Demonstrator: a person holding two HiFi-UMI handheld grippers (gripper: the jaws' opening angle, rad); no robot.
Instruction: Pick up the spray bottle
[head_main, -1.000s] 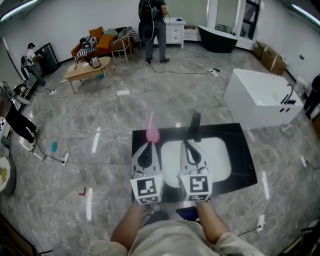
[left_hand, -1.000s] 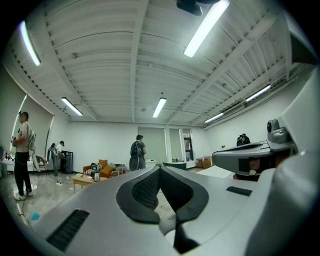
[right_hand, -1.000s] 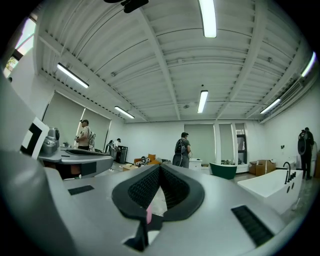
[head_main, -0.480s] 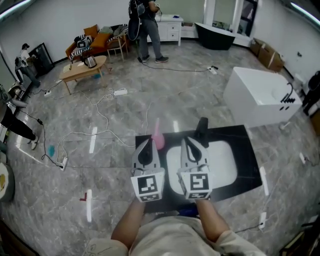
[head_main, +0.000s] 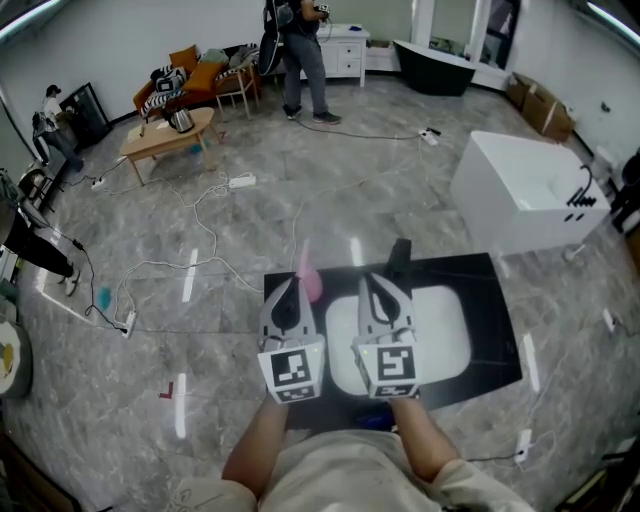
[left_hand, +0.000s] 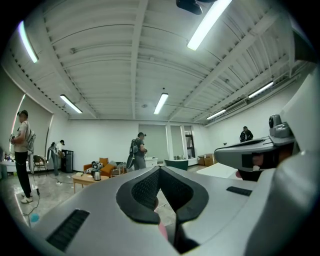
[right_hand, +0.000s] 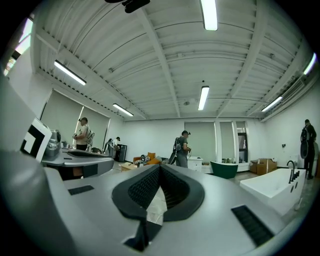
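Moved: left gripper (head_main: 289, 286) and right gripper (head_main: 371, 284) have both slid a bit farther out over the black counter (head_main: 490, 300).
Left gripper: jaws pressed together with nothing in them. It is held level, and its tip is just left of the spray bottle (head_main: 309, 275).
Spray bottle: pink, standing up on the far left part of the counter. It is nearer the left gripper, and no jaw holds it.
Right gripper: jaws together too, holding nothing, over the left side of the sink (head_main: 440, 320).
Tap (head_main: 399, 258): black, just past the right gripper's tip.
Sink: white, in the middle of the counter.
Tub (head_main: 520, 190): white, far off to the right.
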